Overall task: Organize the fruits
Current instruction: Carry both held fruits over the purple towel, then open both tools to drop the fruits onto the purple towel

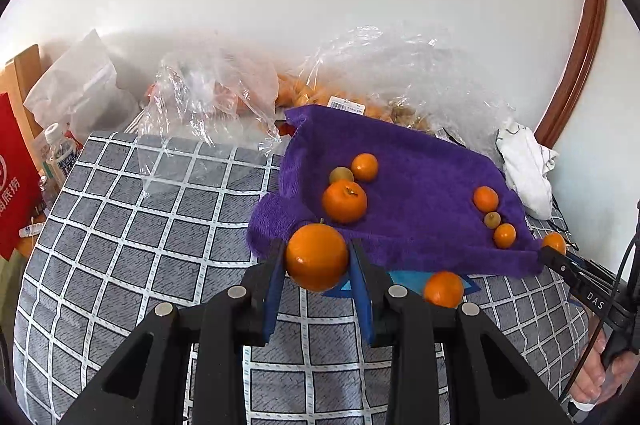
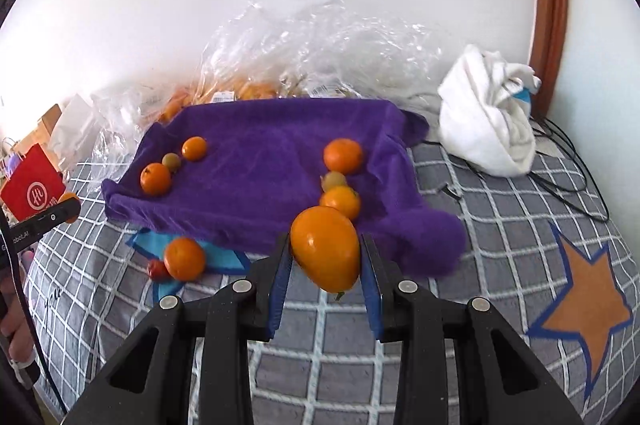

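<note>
**A:** Which way did the fruit lie from each set of jaws?

**B:** Between them, on both sides. The left gripper (image 1: 318,257) had its jaws closed on a round orange (image 1: 317,257), stem nub on top. The right gripper (image 2: 325,253) had its jaws pressed on an egg-shaped orange fruit (image 2: 326,249), long axis tilted, broad end up and away from the camera, stem end down and toward it.

**A:** And the drop spot?

**B:** The purple towel (image 1: 416,185) lay just ahead of both pairs of jaws. Ahead of the left jaws and slightly right sat a cluster: a large orange (image 1: 344,201), a small greenish fruit (image 1: 341,175) and a smaller orange (image 1: 364,167). Directly ahead of the right jaws, almost touching the held fruit in that view, sat another group (image 2: 341,181) of three in a rough line.

**A:** Which hand was nearer its group?

**B:** The right, I'd judge; its group began right past its fingertips. The left had a fold of towel edge to clear first.

**A:** Pose?

**B:** Both grippers were angled forward and downward over the checked bedspread (image 1: 160,225), apparently lifted off it. One loose orange (image 1: 443,289) lay right of the left jaws, off the towel, with a small red fruit (image 2: 158,269) beside it
</note>
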`<action>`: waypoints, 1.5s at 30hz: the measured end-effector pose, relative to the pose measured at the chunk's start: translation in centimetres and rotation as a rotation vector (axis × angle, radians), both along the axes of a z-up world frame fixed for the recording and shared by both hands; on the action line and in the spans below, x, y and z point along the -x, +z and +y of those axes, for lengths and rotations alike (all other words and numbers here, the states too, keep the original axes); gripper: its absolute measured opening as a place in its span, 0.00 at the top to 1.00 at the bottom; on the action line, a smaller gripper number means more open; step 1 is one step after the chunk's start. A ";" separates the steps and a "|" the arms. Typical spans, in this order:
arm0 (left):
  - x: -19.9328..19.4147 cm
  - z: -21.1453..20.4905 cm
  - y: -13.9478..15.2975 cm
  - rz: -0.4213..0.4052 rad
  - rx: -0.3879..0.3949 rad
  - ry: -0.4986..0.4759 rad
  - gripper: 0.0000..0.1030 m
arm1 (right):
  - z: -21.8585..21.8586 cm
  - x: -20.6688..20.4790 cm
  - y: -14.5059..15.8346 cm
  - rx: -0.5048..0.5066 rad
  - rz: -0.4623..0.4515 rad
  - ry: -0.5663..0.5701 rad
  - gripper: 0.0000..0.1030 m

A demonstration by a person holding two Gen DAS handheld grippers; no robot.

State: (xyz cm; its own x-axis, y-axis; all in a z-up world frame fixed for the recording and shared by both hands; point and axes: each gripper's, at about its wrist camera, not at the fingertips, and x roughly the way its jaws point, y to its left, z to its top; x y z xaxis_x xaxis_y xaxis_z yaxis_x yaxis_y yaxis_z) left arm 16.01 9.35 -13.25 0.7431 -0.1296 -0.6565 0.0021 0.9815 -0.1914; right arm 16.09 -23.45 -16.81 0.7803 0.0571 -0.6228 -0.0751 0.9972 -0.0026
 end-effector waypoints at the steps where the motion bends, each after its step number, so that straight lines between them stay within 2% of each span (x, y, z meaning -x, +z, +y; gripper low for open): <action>1: -0.2 0.2 0.0 0.001 0.005 0.003 0.71 | 0.3 -0.9 -0.1 -0.009 0.013 0.006 0.68; 9: -2.5 1.4 -0.1 0.036 0.018 0.011 0.71 | 2.5 -6.7 -1.5 -0.022 0.104 0.048 0.68; 13: -3.8 1.3 0.1 0.032 -0.001 0.008 0.71 | 3.2 -8.1 -2.6 -0.005 0.139 0.054 0.68; 17: -5.0 0.8 0.1 0.045 0.025 -0.009 0.71 | 3.6 -8.9 -3.6 0.011 0.172 0.063 0.68; 23: -7.5 -2.0 0.1 0.062 -0.001 -0.057 0.71 | 3.2 -9.8 -4.1 -0.013 0.196 0.040 0.68; 27: -9.0 -4.4 -0.2 0.062 -0.012 -0.090 0.71 | 3.1 -9.5 -4.2 -0.009 0.186 0.033 0.64; 34: -12.1 -7.0 -1.9 0.127 -0.008 -0.111 0.71 | 1.4 -7.8 -2.0 -0.019 0.125 0.000 0.56; 38: -13.2 -8.4 -2.4 0.131 -0.076 -0.109 0.71 | 0.1 -7.4 -0.9 -0.060 0.103 -0.022 0.56; 45: -13.9 -9.5 -3.8 0.177 -0.103 -0.111 0.71 | -0.5 -6.7 -0.1 -0.049 0.069 -0.050 0.56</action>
State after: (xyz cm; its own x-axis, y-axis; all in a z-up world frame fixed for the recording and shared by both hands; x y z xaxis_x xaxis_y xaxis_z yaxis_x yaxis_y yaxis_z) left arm 29.93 -0.19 -17.05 0.6003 -0.1300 -0.7891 0.0866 0.9915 -0.0975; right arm 22.82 -23.99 -16.88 0.7379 0.0510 -0.6729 -0.0240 0.9985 0.0493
